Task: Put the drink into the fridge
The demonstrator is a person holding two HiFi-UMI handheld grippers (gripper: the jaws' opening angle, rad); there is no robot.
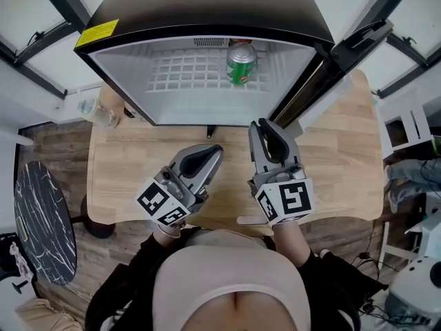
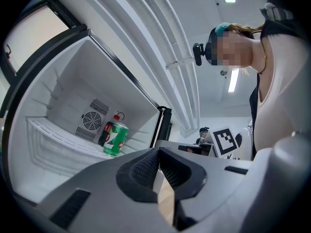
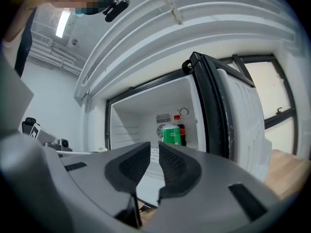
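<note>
Standing on fridge shelf (image 1: 180,74): green can (image 1: 241,63) | right claw (image 3: 154,148) slightly apart

A green drink can (image 1: 241,63) stands upright at the back right of the open fridge's (image 1: 207,2) white wire shelf (image 1: 176,73).

place: lab | cues: fridge (image 1: 207,9) on wooden table (image 1: 344,161), ceiling pipes (image 2: 160,33), strip lights (image 2: 233,80)

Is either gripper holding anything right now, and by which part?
Nothing is held. The left gripper and right gripper are both empty; the can stands in the fridge.
</note>
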